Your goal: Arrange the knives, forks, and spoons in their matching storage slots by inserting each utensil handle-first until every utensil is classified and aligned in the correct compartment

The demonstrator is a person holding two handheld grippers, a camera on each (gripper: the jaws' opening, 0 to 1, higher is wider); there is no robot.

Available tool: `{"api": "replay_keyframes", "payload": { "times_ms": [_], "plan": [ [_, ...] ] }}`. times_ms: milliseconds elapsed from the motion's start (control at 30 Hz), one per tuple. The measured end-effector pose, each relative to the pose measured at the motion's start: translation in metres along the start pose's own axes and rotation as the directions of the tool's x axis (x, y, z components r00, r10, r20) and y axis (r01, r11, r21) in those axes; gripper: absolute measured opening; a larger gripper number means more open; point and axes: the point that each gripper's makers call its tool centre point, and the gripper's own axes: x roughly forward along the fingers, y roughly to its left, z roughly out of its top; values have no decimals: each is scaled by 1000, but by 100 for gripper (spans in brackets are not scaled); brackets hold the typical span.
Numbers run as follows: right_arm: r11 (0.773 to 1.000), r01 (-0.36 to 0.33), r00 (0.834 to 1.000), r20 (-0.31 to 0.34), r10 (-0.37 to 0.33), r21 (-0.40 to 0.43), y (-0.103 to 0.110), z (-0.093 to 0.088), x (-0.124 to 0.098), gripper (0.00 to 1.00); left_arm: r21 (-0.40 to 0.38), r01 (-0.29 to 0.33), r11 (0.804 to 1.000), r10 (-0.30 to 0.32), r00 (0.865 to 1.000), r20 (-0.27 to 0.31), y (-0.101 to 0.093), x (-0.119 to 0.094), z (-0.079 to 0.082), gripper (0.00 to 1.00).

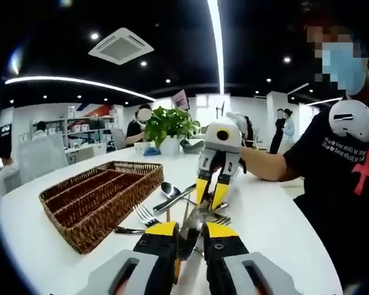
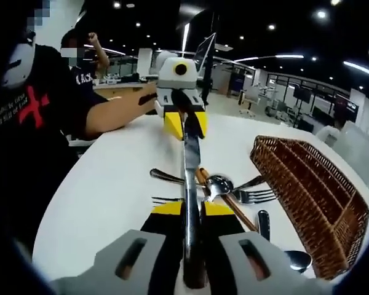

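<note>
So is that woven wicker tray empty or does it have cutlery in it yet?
Empty: the brown woven wicker tray shows bare compartments, and the utensils lie outside on the white table.

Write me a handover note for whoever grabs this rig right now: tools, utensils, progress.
Left tool: shut on one end of a knife.
Right tool: shut on the other end of the same knife, which is held level above the table.
Wicker basket: on the table beside the pile; no utensil shows in its slots.
Loose pile under the knife: a spoon, a fork and more cutlery, with another spoon near the basket.
Done: nothing sorted so far.
Left: slot the held knife handle-first, then sort all the rest.
</note>
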Motion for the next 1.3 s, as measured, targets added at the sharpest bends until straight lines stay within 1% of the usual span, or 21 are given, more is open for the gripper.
{"api": "replay_keyframes", "payload": {
  "times_ms": [100,167,233,300,367,400,433,467,500,533,567,633,700,867,933,1133,1200,1267,1300],
  "plan": [
    [1000,-9,1000,23,9,9,0,3,-2,8,10,12,1000,-12,1000,20,-3,-2,5,14],
    [999,-28,999,47,27,25,2,8,-5,8,7,24,1000,-24,999,42,-7,-3,11,13],
    [999,-41,997,68,38,31,2,11,-7,8,5,33,999,-33,998,55,-10,-3,14,12],
    [997,-60,995,83,56,39,4,12,-9,8,27,55,998,-57,995,84,-15,-3,21,11],
    [995,-84,993,91,79,52,9,14,-9,7,13,67,998,-68,993,101,-18,-4,24,11],
    [995,-88,992,92,83,55,10,14,-9,1,13,73,997,-74,991,109,-19,-4,26,2],
    [995,-101,989,112,99,18,11,19,-12,2,32,95,995,-98,993,73,-22,-6,22,1],
    [993,-109,989,101,104,44,13,15,-13,1,-13,122,992,-120,986,119,-24,-3,31,1],
    [990,-134,987,94,129,53,18,14,-13,1,23,114,993,-116,987,111,-22,0,31,1],
    [992,-123,989,92,118,40,17,13,-13,1,28,114,993,-116,987,108,-23,0,30,1],
    [993,-111,990,86,109,27,16,13,-12,1,25,112,993,-114,988,107,-21,2,31,1],
    [992,-122,989,94,118,37,16,15,-12,1,12,120,993,-120,987,110,-20,2,32,0],
    [993,-117,989,99,114,29,16,17,-12,1,13,121,993,-121,986,117,-20,2,34,0],
    [996,-88,993,73,88,-4,15,15,-7,1,-12,107,994,-105,990,98,-18,3,27,1],
    [996,-87,994,71,88,-14,15,16,-7,1,-10,106,994,-105,990,96,-18,3,26,1],
    [995,-50,996,63,55,-88,9,17,-6,0,26,85,996,-87,992,87,-20,0,23,1],
    [995,-38,998,54,43,-94,9,16,-6,0,34,67,997,-69,995,79,-17,0,20,3],
    [993,-19,999,36,23,-120,7,15,-6,0,55,50,997,-53,998,47,-15,0,14,3],
    [992,-9,1000,24,12,-125,6,14,-6,0,80,28,996,-30,999,30,-12,0,11,5]
  ]
}}
